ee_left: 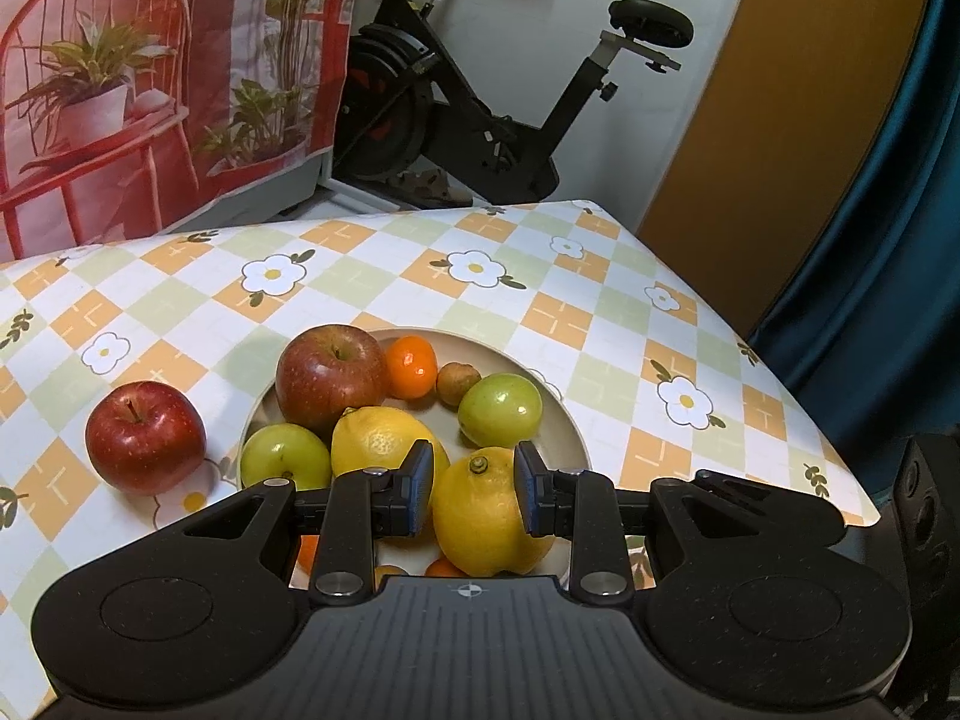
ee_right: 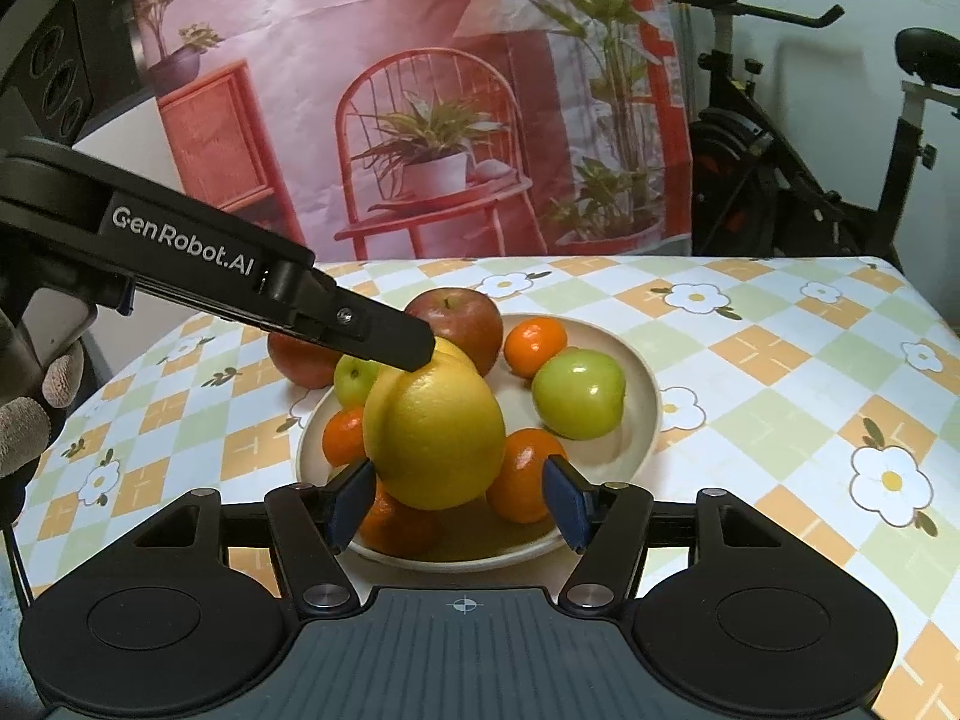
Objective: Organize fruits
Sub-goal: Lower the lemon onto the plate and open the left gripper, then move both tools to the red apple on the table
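Left tool (ee_left: pixel 474 489) grips a lemon (ee_left: pixel 483 510) above the plate (ee_right: pixel 645 387). Right tool (ee_right: pixel 459 498), jaws apart and empty, sits just beneath it. One red apple (ee_left: pixel 144 435) lies on the counter (ee_left: pixel 600 324), left of the plate, nearer the left tool.

Both views evenly lit, soft indoor light from above and a bit toward the camera side: the green apple (ee_right: pixel 579 394) carries a small white highlight on its upper right, and the plate (ee_right: pixel 645 384) shows only faint, diffuse shadows under the fruit. Strong fisheye bending at the frame edges, e.g. the tablecloth (ee_left: pixel 600 276) edge curves and the right-side verticals bow. Centre is sharp, corners soften and darken, slight colour noise, no motion blur in either of the 2 frames.
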`<move>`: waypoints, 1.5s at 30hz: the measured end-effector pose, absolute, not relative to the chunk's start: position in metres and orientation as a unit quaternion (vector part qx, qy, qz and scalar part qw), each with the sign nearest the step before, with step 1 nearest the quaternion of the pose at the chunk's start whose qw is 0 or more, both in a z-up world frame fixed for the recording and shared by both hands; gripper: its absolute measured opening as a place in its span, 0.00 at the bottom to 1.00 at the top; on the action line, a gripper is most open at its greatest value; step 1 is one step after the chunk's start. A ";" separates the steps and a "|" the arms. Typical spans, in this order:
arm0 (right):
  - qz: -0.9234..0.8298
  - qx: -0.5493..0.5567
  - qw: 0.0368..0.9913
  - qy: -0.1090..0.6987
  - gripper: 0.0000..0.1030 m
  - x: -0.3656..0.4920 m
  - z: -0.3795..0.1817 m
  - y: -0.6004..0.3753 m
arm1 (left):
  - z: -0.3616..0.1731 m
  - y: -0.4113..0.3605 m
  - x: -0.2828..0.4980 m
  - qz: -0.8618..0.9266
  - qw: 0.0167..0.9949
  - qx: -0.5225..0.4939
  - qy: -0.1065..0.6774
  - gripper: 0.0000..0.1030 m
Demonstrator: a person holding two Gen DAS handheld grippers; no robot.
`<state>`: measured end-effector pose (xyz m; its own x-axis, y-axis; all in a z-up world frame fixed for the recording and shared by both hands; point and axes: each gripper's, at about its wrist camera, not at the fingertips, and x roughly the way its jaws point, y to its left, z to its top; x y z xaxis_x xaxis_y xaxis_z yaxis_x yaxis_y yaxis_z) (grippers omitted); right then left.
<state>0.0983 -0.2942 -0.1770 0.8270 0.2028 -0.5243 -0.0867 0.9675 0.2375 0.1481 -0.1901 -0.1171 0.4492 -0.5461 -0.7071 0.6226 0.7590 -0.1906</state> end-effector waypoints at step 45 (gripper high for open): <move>0.073 0.067 0.955 0.280 0.34 0.118 -0.144 -0.287 | -0.090 -0.114 0.180 -0.252 0.905 0.014 0.342 0.30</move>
<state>0.1184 -0.2874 -0.1442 0.8331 0.1763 -0.5243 -0.1012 0.9804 0.1688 0.1796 -0.1144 -0.0897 0.6391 -0.4461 -0.6265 0.4652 0.8729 -0.1470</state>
